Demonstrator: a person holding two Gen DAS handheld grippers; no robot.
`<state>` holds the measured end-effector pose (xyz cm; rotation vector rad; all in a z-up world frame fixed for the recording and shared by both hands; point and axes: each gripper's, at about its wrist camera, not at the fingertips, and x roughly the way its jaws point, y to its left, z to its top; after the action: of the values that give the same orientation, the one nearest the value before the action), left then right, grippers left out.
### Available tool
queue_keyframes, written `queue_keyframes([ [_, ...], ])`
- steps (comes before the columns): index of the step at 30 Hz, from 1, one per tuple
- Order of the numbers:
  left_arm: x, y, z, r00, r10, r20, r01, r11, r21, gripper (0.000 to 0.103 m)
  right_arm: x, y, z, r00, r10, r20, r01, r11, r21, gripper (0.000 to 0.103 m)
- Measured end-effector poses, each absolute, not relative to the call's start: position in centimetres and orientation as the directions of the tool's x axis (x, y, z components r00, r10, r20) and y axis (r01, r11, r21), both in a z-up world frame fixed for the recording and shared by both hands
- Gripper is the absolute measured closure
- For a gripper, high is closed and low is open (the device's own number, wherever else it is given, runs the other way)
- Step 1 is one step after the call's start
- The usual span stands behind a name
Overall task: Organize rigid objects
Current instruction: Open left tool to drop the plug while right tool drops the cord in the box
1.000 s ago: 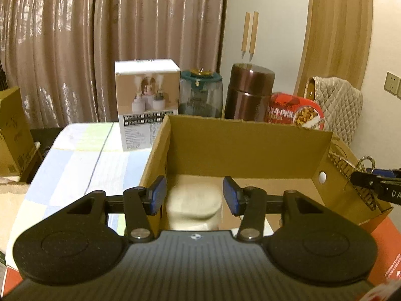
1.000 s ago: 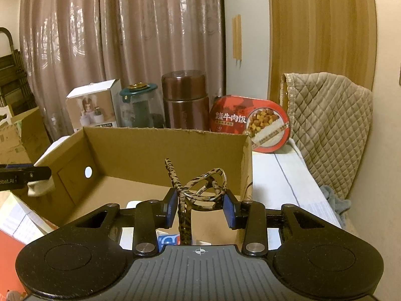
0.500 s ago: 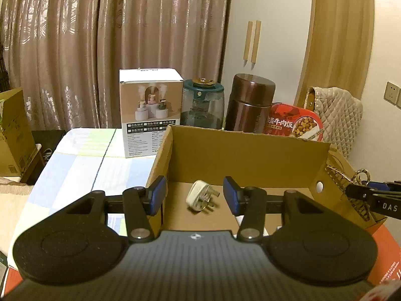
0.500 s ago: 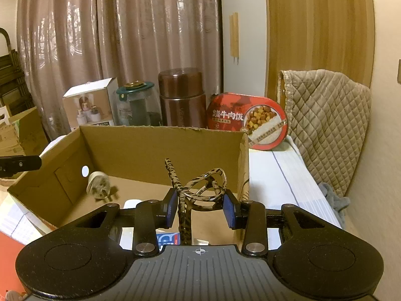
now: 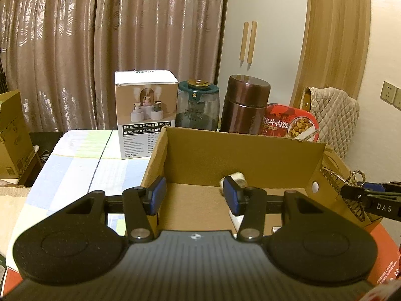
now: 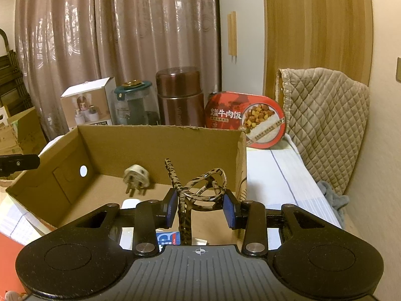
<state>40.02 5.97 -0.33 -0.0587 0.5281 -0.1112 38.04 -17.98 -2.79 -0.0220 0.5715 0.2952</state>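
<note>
R gripper (image 6: 199, 207) nearest, jaws pinching leopard-print folded eyeglasses (image 6: 200, 188), temples crossed, over the open brown cardboard box (image 6: 160, 140). L gripper (image 5: 194, 195) jaws spread, nothing betw. White 3-pin plug (image 6: 135, 176) lies on box floor near back wall, prongs toward cam.
</note>
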Motion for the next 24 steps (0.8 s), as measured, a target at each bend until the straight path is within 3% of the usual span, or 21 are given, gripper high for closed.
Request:
queue_keyframes([
  [12, 39.99, 5.74, -0.03, 0.859, -0.124, -0.497, 0.093, 0.992, -0.087, 0.058, 37.91, -17.95, -2.73, 0.823, 0.258, -0.505, -0.276, 0.96, 0.04, 0.068],
  [17, 39.98, 5.65, -0.01, 0.86, -0.12, -0.496, 0.09, 0.992, -0.083, 0.058, 37.74, -17.89, -2.54, 0.831, 0.259, -0.492, -0.275, 0.961, 0.04, 0.057],
  [24, 39.89, 5.54, 0.01, 0.86, -0.122, -0.496, 0.093, 0.992, -0.083, 0.058, 37.75, -17.86, -2.31, 0.833, 0.263, -0.486, -0.277, 0.96, 0.044, 0.056],
])
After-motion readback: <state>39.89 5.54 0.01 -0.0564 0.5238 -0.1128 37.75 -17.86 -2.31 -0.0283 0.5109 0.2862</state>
